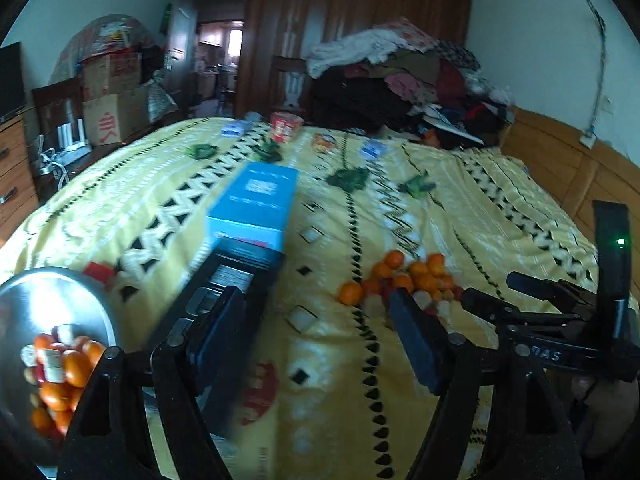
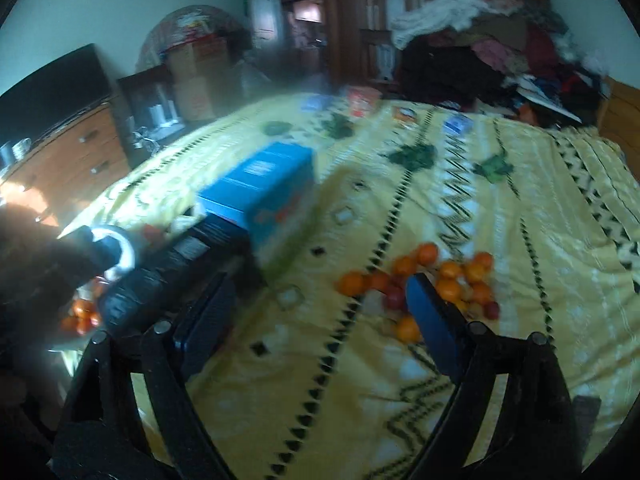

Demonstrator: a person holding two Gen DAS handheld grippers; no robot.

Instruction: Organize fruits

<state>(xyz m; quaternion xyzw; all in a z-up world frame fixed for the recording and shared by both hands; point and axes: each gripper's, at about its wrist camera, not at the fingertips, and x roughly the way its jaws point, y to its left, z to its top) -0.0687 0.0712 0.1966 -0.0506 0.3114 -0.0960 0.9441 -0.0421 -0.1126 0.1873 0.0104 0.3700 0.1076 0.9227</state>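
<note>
While most of both views is just the big yellow patterned bedspread (image 1: pixel 460 184), the fruit sits on it in two spots. Next biggest is the blue box (image 1: pixel 256 200) lying mid-bed, with a black box (image 1: pixel 236 276) butted against its near end. Then the metal bowl (image 1: pixel 52 300) at the lower left of the left wrist view, already holding a bunch of oranges and a few red and pale bits. The loose fruit pile (image 1: pixel 404 278), mostly oranges with some small red ones mixed in, lies on the bedspread ahead of both grippers and off to their right side.

The left gripper (image 1: pixel 320 336) has its jaws spread wide, nothing between them; the pile sits just past its right fingertip. The right gripper (image 2: pixel 320 312) is spread wide too and empty, its right finger (image 2: pixel 434 320) overlapping the pile's near edge in that view, though it's too blurry to say if it's touching.
</note>
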